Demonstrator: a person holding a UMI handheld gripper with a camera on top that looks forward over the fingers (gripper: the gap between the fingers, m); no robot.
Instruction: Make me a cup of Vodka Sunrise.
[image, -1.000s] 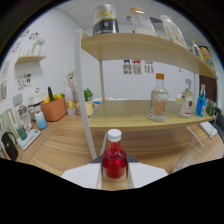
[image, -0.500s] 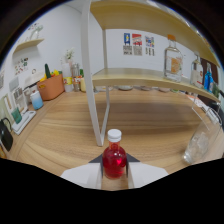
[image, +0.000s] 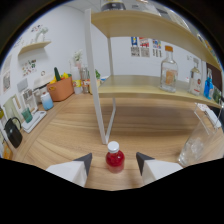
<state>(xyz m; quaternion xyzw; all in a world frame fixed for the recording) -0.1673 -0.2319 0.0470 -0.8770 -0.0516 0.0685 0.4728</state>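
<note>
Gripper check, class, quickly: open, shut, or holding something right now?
Gripper: open, holding nothing. The red bottle stands on the wooden counter between the fingers, with a gap at each side.

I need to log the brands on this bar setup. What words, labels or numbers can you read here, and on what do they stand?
No text can be read.
Clear bottle on the shelf: orange label, blurred.
Wall posters: print too small.
Red bottle, standing between the open fingers of the tool: no legible label.

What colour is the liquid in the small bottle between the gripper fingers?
Red, under a white cap. The small bottle stands on the wooden table, seen in the gripper view, with gaps to both fingers of the gripper.
</note>
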